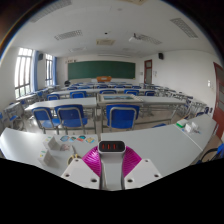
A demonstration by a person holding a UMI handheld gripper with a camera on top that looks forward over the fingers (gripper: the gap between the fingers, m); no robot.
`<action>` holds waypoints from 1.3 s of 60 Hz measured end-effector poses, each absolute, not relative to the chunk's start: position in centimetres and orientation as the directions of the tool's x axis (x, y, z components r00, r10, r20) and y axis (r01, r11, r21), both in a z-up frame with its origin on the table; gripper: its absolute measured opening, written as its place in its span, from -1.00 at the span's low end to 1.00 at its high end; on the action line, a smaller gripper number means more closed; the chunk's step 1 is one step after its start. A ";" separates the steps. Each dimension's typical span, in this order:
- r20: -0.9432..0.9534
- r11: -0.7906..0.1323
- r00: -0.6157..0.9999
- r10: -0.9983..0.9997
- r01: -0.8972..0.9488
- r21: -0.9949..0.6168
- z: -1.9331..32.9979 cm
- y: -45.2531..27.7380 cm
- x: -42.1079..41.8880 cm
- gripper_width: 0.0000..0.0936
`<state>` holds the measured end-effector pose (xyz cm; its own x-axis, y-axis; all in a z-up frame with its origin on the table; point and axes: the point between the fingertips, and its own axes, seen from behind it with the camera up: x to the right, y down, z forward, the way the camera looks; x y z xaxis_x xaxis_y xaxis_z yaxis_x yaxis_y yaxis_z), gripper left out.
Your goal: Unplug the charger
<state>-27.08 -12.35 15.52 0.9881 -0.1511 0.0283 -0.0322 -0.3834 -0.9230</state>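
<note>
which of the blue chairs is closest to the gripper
The blue chair just beyond the table, directly ahead of the fingers; the others sit further left or back.

1. The hand-held two-finger tongs (112, 163) reach forward and level, their two white plastic fingers (80, 173) splaying outward to either side.
2. The magenta pads (92, 158) on the inner faces of the fingers show as a pink band between them.
3. A white block with a dark, red-lit face sits between the fingers; whether both pads press on it cannot be made out.
4. No hand or sleeve of the person is in view.
</note>
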 end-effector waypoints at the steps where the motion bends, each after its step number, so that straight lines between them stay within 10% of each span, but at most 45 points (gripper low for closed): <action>1: 0.037 -0.410 0.987 -0.159 -0.032 -0.912 14.4 -12.3 -26.4 -0.49; 11: 0.092 -0.587 0.983 -0.156 -0.018 -0.810 3.3 -12.9 -21.9 -0.35; 24: 0.095 -0.596 0.986 -0.136 -0.005 -0.803 0.5 -12.1 -20.2 0.15; 31: 0.099 -0.573 0.986 -0.134 0.005 -0.819 1.9 -12.2 -20.5 0.86; 78: 0.141 -0.523 0.978 -0.153 0.041 -0.851 18.0 -39.6 -28.3 0.83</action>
<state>-28.34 -39.56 18.02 0.9781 -0.1532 0.1409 0.0408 -0.5228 -0.8515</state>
